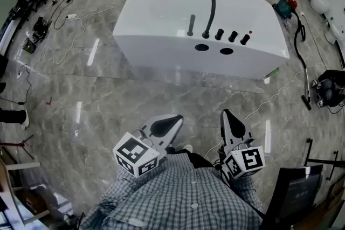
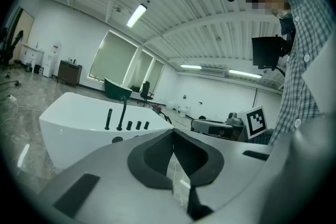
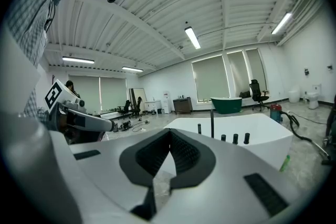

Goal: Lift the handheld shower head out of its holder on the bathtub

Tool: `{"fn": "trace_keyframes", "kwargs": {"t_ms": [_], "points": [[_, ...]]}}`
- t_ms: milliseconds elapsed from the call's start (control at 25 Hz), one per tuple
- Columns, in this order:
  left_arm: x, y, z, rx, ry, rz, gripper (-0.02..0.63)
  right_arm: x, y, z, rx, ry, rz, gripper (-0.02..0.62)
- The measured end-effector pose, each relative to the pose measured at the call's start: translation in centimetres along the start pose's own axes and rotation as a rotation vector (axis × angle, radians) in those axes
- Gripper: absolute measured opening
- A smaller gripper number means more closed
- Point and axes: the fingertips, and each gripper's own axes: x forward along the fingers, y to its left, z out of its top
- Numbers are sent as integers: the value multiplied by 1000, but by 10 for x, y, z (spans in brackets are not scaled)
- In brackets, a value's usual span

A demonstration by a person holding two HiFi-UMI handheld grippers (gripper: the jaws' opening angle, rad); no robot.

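The white bathtub (image 1: 161, 19) stands on the marble floor at the top centre of the head view. On its near ledge the dark handheld shower head (image 1: 191, 25) stands upright in its holder, left of the curved black spout (image 1: 209, 16) and three black knobs (image 1: 232, 36). My left gripper (image 1: 171, 122) and right gripper (image 1: 226, 115) are low in that view, close to my body and far short of the tub. Both are shut with nothing in them. The left gripper view shows its gripper (image 2: 173, 136) and the shower head (image 2: 108, 119). The right gripper view shows its gripper (image 3: 169, 136) and the shower head (image 3: 199, 128).
A red and green vacuum cleaner (image 1: 285, 5) with a long hose lies right of the tub. A small green bottle (image 1: 272, 74) lies by the tub's near right corner. Cables (image 1: 64, 19) trail over the floor at the left. A dark chair (image 1: 296, 191) stands at my right.
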Motion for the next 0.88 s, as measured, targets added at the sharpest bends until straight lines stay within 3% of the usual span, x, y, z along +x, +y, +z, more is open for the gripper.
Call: {"fn": "trace_keyframes", "kwargs": {"t_ms": [760,880], "points": [[4,-25,-11,-14,-41,121,9,-32,-28,-16,38,0,48,15],[2,-27,-13,-15,-44,131,9,-36,-25,-18,6,8,67,15]]}}
